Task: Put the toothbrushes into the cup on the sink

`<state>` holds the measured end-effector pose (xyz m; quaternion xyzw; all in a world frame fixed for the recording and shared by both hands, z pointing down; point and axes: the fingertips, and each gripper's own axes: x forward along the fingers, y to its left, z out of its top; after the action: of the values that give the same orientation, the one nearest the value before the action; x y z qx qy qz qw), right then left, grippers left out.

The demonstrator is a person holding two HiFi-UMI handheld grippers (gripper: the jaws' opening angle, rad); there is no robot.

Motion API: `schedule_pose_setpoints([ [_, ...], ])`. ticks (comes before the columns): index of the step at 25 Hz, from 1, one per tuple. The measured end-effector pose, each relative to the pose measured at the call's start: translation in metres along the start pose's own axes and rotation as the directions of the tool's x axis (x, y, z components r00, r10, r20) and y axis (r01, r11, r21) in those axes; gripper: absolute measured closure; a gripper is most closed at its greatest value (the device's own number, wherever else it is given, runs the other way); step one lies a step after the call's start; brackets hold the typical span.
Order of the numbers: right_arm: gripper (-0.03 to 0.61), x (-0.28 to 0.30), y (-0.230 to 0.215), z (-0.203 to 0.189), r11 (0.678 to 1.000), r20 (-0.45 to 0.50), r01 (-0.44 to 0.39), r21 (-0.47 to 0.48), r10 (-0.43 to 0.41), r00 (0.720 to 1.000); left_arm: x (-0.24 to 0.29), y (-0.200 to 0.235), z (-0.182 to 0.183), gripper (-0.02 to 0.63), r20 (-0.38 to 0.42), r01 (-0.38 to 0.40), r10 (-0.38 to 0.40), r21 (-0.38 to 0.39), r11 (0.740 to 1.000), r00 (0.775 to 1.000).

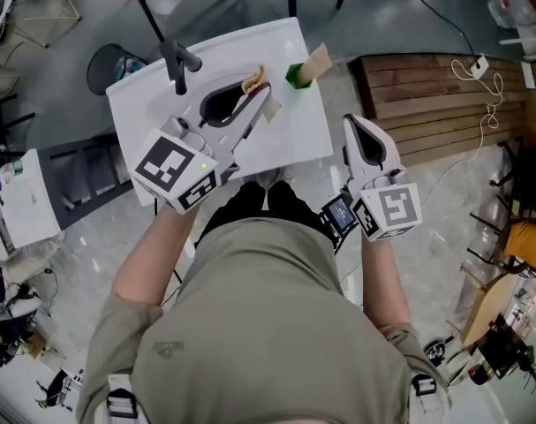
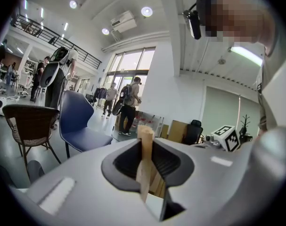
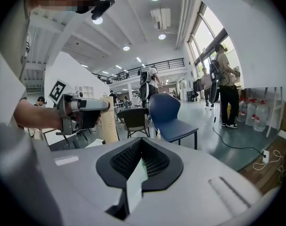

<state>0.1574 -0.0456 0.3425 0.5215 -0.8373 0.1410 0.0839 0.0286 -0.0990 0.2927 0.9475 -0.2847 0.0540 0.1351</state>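
A white sink (image 1: 290,140) with a dark faucet (image 1: 179,64) lies in front of me. Near its far right corner stands a small green cup (image 1: 296,76) with a beige toothbrush (image 1: 319,60) leaning out of it. My left gripper (image 1: 257,97) hovers over the sink's middle, shut on a second tan toothbrush (image 1: 254,81). In the left gripper view that toothbrush (image 2: 145,147) stands upright between the pads. My right gripper (image 1: 350,124) sits just off the sink's right edge. Its jaws are together and I see nothing in them (image 3: 142,149).
A wooden slatted platform (image 1: 435,95) lies right of the sink, with a white cable (image 1: 490,104) across it. A white box (image 1: 25,197) stands at the left. A blue chair (image 3: 168,114) and a wicker chair (image 2: 32,124) stand beyond the sink, with people further off.
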Motion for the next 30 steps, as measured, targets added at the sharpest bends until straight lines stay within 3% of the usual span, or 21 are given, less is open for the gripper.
schedule_pose_setpoints([
  [18, 0.568, -0.012, -0.01, -0.02, 0.999, -0.065, -0.034, 0.031, 0.036, 0.997, 0.059, 0.033, 0.006, 0.554, 0.039, -0.103, 0.105, -0.056, 0.993, 0.994],
  [30, 0.568, -0.008, -0.028, -0.026, 0.998, -0.099, -0.061, 0.029, 0.064, 0.993, 0.079, 0.056, -0.007, 0.554, 0.046, -0.209, 0.214, -0.107, 0.972, 0.976],
])
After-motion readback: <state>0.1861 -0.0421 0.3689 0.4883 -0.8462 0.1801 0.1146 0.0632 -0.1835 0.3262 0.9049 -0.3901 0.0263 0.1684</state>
